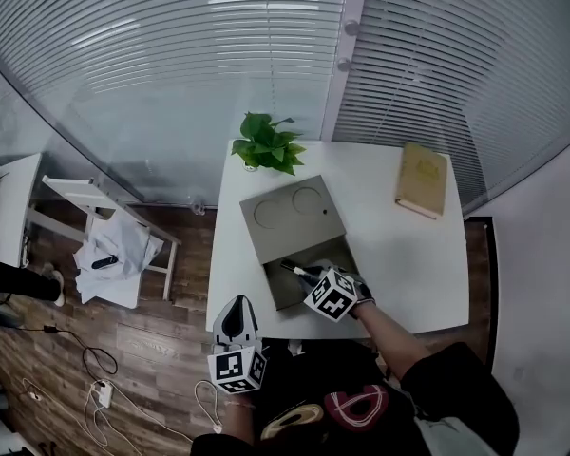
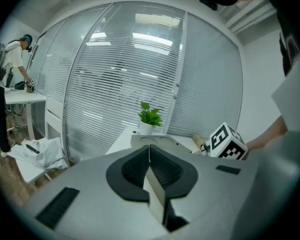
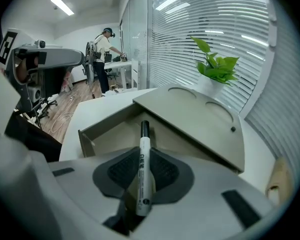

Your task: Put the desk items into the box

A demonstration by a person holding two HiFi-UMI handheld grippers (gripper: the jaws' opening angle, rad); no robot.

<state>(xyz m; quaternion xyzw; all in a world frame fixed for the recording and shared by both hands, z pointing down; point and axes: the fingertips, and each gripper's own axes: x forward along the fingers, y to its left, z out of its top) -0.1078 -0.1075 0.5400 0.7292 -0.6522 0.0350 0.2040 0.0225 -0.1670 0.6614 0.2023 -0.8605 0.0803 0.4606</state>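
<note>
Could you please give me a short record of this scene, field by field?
box: open, lid tipped up behind the opening
right claw: shut on the marker, above the box opening
left claw: shut, empty, off the table's near edge
still on table: plant at the back edge, book at the back right

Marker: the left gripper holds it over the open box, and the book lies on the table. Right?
No: the right gripper holds the marker, as the right gripper view shows; the left gripper is shut on nothing. The rest stands: the marker is over the open box, and the book lies on the table.
</note>
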